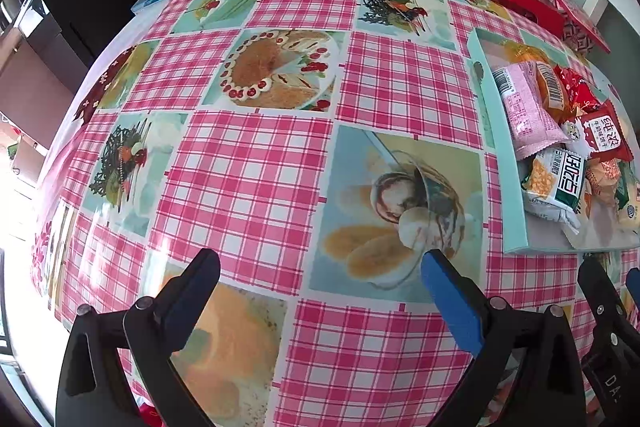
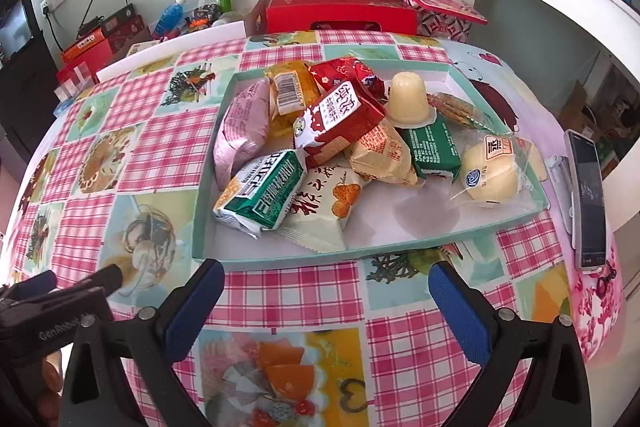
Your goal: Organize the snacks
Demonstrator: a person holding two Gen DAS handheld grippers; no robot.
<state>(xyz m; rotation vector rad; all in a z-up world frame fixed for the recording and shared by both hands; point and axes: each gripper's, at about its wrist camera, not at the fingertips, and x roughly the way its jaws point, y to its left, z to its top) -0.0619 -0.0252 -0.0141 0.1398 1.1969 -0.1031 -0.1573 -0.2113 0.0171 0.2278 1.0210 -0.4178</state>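
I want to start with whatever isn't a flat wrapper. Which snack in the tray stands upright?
The pale yellow jelly cup, standing on its wide rim atop the pile in the tray. The other snacks are flat packets lying down.

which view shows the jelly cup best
The right wrist view: the jelly cup sits upside down atop the snack pile in the teal tray, fully visible. In the left wrist view the tray is cut off at the frame's right edge and the cup isn't visible.
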